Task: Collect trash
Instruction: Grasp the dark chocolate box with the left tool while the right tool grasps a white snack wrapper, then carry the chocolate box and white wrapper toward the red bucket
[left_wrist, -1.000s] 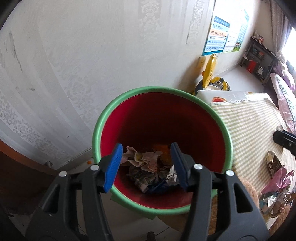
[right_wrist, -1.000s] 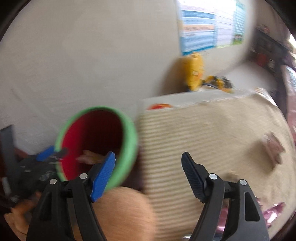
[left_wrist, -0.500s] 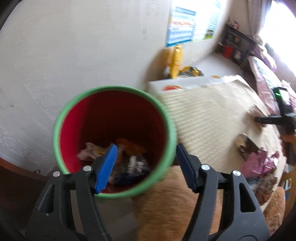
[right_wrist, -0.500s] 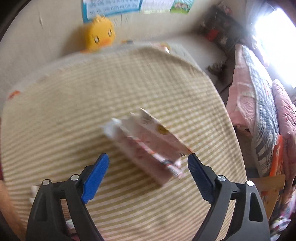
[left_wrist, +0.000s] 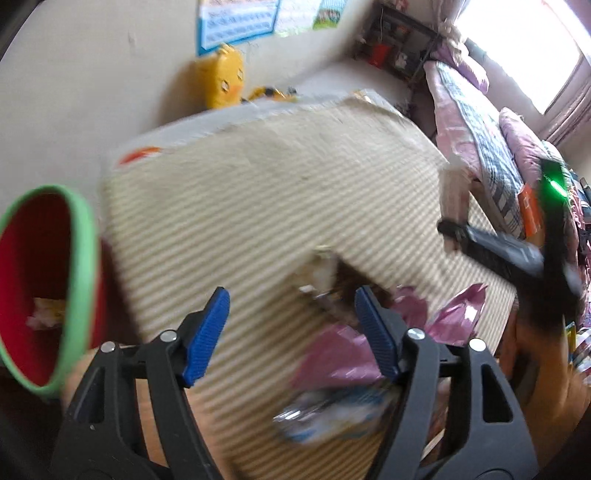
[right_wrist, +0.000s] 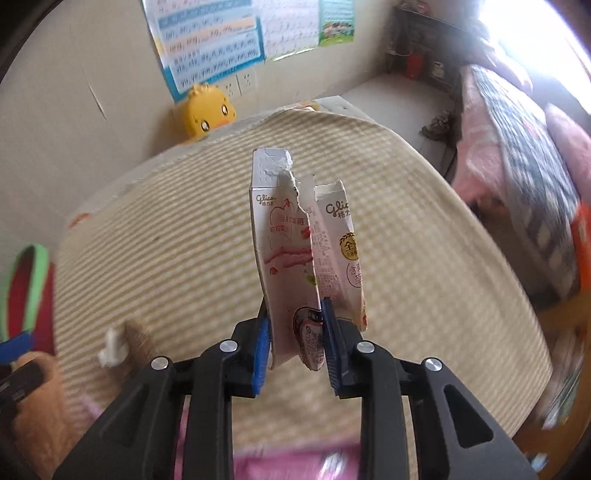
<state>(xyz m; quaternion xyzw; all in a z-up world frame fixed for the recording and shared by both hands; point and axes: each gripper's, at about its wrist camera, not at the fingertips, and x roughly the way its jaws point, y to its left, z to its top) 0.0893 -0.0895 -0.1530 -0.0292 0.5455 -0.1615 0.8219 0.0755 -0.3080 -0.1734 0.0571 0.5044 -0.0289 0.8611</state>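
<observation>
My right gripper (right_wrist: 295, 339) is closing on a torn pink-and-white snack box (right_wrist: 288, 240), whose lower end sits pinched between the blue pads and whose ragged top sticks up over the striped tablecloth (right_wrist: 166, 240). My left gripper (left_wrist: 291, 332) hangs over the cloth (left_wrist: 258, 206) with its jaws opening and nothing between them. Just beyond and beside it lie a brown-and-white wrapper (left_wrist: 321, 273), pink foil wrappers (left_wrist: 340, 358) and a blue-and-silver wrapper (left_wrist: 332, 413). The red bin with a green rim (left_wrist: 83, 266) stands off the table's left edge, with some trash inside. All of this view is motion-blurred.
A yellow duck toy (right_wrist: 207, 114) leans on the wall behind the table, under posters. A bed with pink and checked quilts (right_wrist: 517, 177) runs along the right. A small white scrap (right_wrist: 110, 350) lies near the table's left front. The bin's rim (right_wrist: 37, 280) shows at the left edge.
The left view swung from above the bin over to the table and its wrappers, and its jaws widened. The right gripper crossed the table to the snack box and closed on it.
</observation>
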